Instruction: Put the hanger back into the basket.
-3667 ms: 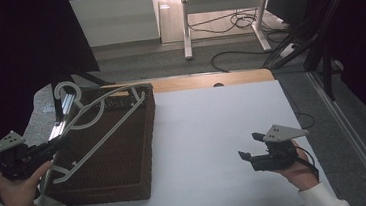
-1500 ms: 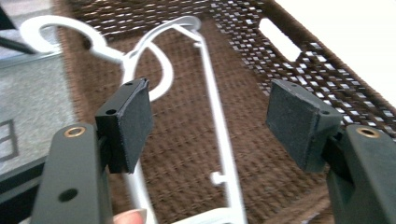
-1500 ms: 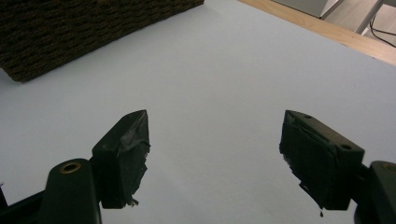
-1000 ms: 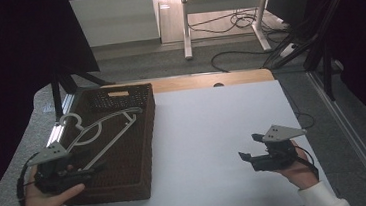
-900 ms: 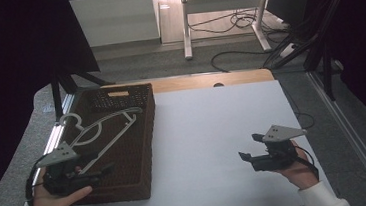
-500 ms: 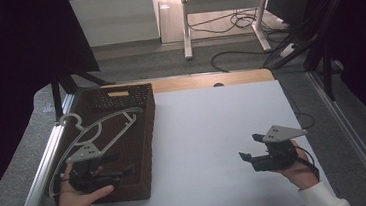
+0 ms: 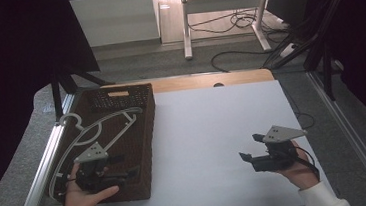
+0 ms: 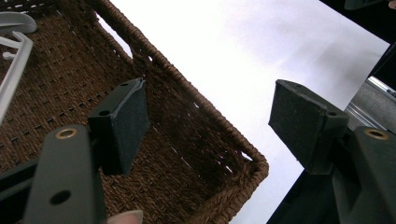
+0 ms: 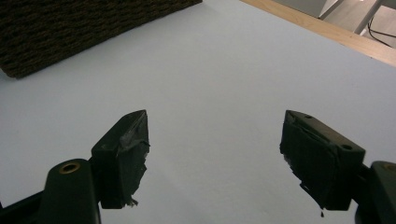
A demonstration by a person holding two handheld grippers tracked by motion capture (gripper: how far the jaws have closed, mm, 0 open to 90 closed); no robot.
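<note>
Both grippers stand with jaws spread wide and nothing between them: the left gripper [image 8: 205, 126] hangs over the near corner of the basket [image 7: 142, 151], the right gripper [image 7: 250, 158] well clear of the basket over the bare table [image 7: 213, 130]. A white hanger [image 7: 100, 128] lies across the basket, hook past its far-left rim. If the left jaws drop, they could catch the woven rim and shove the basket.
</note>
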